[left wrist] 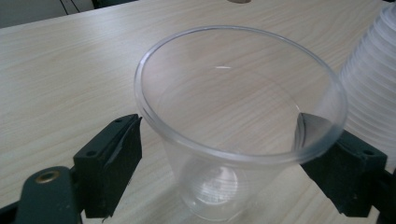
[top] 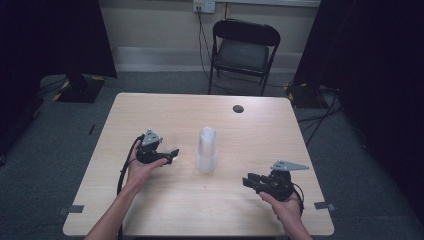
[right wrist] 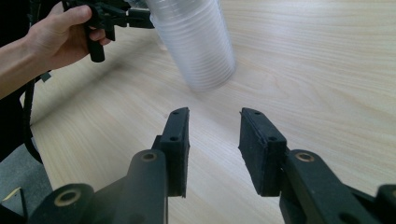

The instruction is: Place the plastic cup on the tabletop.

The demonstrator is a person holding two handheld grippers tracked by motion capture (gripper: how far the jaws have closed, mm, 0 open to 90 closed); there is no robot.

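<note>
I have a single clear plastic cup (left wrist: 240,126) between the jaws of my left tongs (left wrist: 219,163), upright, mouth open toward the camera; the jaws stand wide, one outside the cup wall on each flank, and I cannot tell whether they are actually touching it or just bracketing it. It sits on the bench (top: 165,210) just beside the stack of clear plastic cups (top: 207,150), which stands near the middle of the wood surface. My right tongs (right wrist: 214,149) are partly open with nothing in them, held low over the bench and aimed at the stack's base from a little way off. My read is that I am separating one cup from the stack: the single cup is off and at my left. Next, I would either close gently on its thin wall, which will flex and could slip, or let go. No brand, label or writing is legible on the cups or bench.
</note>
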